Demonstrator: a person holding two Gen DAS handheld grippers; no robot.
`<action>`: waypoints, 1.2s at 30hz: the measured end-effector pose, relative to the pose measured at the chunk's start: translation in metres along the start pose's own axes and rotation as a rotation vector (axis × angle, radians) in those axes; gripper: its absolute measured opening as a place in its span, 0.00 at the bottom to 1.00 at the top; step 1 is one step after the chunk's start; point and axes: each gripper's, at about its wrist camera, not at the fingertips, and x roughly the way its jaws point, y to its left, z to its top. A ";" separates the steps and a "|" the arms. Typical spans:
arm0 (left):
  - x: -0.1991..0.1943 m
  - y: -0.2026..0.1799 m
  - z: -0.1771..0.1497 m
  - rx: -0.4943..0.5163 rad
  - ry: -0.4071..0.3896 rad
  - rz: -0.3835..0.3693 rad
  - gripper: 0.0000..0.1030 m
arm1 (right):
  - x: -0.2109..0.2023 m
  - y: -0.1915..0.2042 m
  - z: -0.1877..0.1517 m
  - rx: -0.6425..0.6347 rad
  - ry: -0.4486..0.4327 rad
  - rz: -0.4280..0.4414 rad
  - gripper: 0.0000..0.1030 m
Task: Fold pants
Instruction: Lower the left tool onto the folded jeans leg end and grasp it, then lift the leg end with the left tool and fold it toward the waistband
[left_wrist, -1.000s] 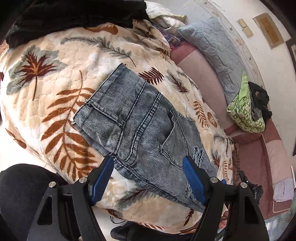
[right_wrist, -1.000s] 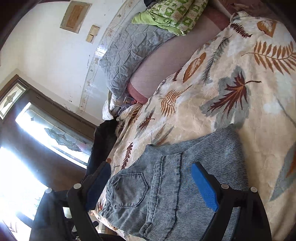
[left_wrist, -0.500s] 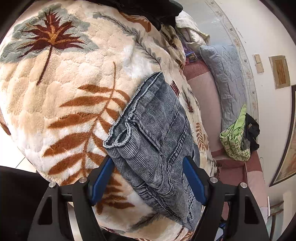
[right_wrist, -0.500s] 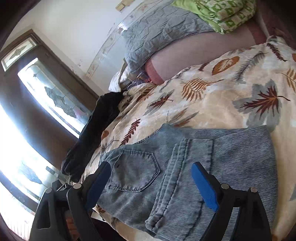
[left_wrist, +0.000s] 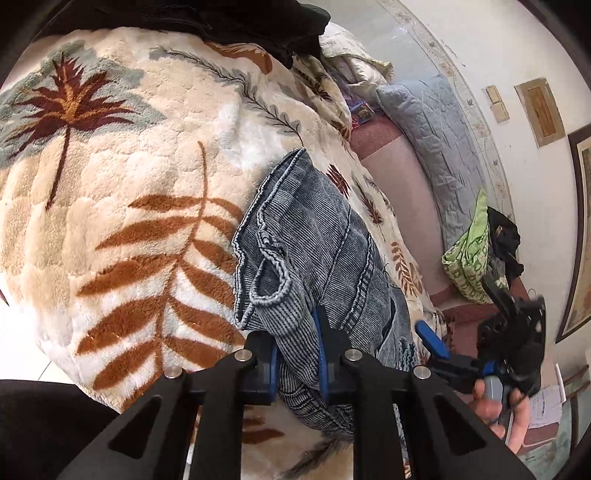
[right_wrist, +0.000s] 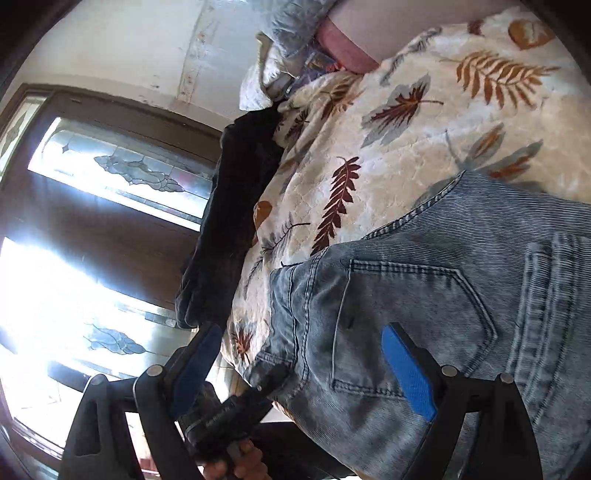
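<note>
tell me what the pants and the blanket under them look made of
Pants: washed grey-blue denim, apparently, with fine ribbed weave, raised double stitching and a patch pocket. Blanket: plush fleece, probably synthetic, with fuzzy matte pile, quilt-like dimples and printed leaves.

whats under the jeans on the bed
The jeans lie on a cream leaf-print blanket, which shows all around them. The part of it directly beneath is covered, so anything else there cannot be seen. The left gripper pinches their near edge.
</note>
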 end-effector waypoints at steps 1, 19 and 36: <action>-0.001 0.000 -0.002 0.010 -0.003 0.002 0.16 | 0.019 -0.011 0.008 0.048 0.037 -0.009 0.93; 0.002 0.006 -0.002 0.006 -0.011 -0.010 0.16 | 0.025 -0.020 0.055 0.104 -0.021 -0.067 0.98; -0.001 -0.018 -0.004 0.101 -0.070 0.064 0.16 | -0.091 -0.065 -0.029 0.153 -0.079 0.032 0.98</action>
